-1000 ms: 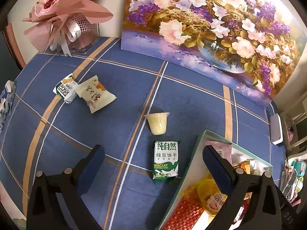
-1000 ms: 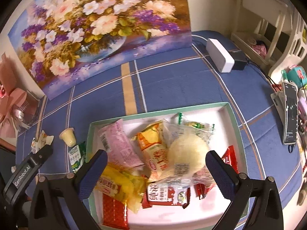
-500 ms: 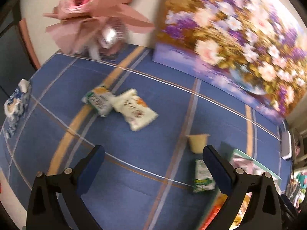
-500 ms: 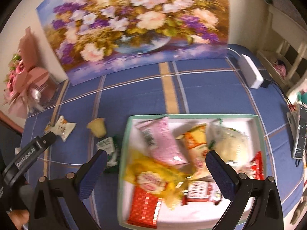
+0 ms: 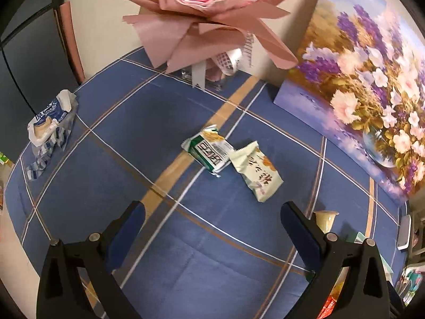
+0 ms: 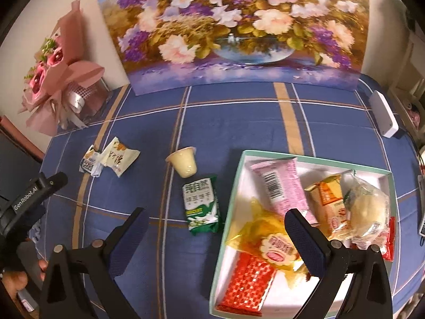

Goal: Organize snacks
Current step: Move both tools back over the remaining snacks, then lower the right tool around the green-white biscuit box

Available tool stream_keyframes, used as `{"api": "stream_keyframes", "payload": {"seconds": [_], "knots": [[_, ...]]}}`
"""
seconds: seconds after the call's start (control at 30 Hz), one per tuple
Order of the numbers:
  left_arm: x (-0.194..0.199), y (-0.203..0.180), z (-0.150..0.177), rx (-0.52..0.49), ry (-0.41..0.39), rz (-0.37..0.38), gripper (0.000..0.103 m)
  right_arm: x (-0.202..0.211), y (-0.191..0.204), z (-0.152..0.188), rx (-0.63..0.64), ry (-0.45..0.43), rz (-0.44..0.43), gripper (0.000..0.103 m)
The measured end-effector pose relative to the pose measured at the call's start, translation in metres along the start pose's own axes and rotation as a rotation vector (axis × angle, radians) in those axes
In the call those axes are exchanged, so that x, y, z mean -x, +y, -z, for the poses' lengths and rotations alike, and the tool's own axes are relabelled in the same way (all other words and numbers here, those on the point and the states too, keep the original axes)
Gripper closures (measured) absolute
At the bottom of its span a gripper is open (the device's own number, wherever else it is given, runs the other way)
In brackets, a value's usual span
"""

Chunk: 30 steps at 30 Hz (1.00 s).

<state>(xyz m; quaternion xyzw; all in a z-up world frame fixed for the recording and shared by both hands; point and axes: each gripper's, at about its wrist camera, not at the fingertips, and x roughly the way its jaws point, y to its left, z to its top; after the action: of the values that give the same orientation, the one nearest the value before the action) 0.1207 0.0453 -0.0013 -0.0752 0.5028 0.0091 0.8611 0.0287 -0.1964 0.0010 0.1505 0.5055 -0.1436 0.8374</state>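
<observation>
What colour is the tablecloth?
Blue tablecloth with white and tan grid lines, clearest in the right wrist view.

The right tool hangs with its jaws spread wide and empty above a green biscuit packet on the tabletop, beside a snack-filled tray.

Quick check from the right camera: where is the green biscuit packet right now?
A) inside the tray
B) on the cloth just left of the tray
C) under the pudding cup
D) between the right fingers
B: the green biscuit packet lies flat on the blue cloth, just left of the tray, nearer the camera than the pudding cup.
</observation>
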Motion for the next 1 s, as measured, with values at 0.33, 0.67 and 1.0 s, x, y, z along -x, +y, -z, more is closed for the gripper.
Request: {"api": "stream_keyframes", "payload": {"seconds": [0.33, 0.67, 1.0], "knots": [[-0.002, 0.028, -0.008, 0.037, 0.016, 0.029, 0.001, -0.011, 0.031, 0.004, 0.049, 0.017, -0.018, 0.000], [-0.013, 0.054, -0.017, 0.086, 0.061, 0.059, 0.001, -0.028, 0.009, -0.005, -0.054, 0.023, -0.072, 0.000], [-0.036, 0.029, -0.013, 0.029, 0.123, 0.108, 0.001, -0.044, 0.014, -0.006, -0.027, 0.026, -0.044, 0.001]]}}
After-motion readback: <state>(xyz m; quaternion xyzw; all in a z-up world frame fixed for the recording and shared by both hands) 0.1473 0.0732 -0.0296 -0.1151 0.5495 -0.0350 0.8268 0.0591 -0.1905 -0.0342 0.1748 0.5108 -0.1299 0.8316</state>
